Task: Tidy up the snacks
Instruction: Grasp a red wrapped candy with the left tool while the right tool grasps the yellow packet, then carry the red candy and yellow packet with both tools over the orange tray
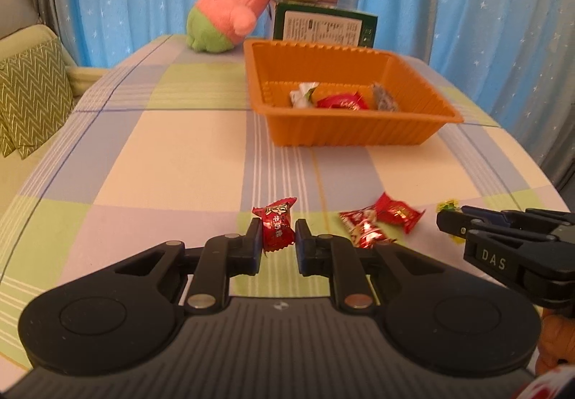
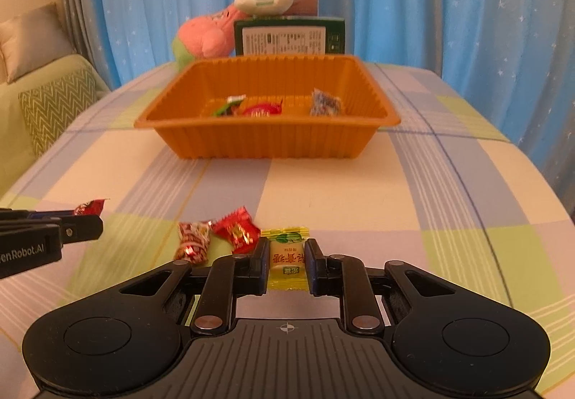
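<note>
While the left gripper [image 1: 277,237] pinches a red candy [image 1: 276,226] above the checked tablecloth [image 1: 161,147], the right gripper [image 2: 287,260] clamps a yellow candy [image 2: 287,257]. Two red-wrapped candies [image 2: 219,237] lie between them on the cloth; farther back, the orange tray [image 2: 266,142] holds several sweets.
</note>
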`<state>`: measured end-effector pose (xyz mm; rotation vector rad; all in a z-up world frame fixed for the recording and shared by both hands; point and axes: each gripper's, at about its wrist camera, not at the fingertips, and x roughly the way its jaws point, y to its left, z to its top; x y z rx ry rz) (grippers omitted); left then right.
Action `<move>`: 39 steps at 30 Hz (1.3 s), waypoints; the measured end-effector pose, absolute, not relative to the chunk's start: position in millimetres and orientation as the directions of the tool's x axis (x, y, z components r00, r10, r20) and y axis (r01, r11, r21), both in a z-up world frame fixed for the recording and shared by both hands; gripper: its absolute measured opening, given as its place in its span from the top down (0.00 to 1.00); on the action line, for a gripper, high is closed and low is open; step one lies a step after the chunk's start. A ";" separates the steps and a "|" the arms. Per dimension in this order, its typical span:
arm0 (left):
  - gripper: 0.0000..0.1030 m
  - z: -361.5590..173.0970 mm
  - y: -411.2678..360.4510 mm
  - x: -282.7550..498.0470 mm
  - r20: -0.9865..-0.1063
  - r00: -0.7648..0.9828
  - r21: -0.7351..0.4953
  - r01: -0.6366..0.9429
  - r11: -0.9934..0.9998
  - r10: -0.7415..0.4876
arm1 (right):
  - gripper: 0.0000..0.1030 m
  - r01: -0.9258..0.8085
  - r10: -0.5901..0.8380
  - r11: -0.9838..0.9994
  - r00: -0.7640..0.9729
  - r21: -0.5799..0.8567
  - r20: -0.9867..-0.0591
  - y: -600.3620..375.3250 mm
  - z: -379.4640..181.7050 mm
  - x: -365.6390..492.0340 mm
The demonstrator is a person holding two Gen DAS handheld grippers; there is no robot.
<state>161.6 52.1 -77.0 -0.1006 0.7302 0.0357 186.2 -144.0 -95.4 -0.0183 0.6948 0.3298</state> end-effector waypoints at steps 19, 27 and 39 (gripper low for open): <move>0.84 -45.1 25.8 149.4 -0.626 0.778 -0.096 -0.007 0.995 -0.055 | 0.80 -0.304 0.312 0.946 0.761 0.112 -0.568 -170.5 -48.1 168.2; 0.84 -26.1 19.9 162.2 -0.612 0.783 -0.145 0.026 0.989 -0.110 | 0.80 -0.310 0.326 0.943 0.786 0.122 -0.524 -182.3 -19.4 183.0; 0.84 6.7 10.9 218.1 -0.574 0.808 -0.103 0.085 0.991 -0.129 | 0.80 -0.306 0.345 0.938 0.794 0.161 -0.500 -195.6 1.7 234.7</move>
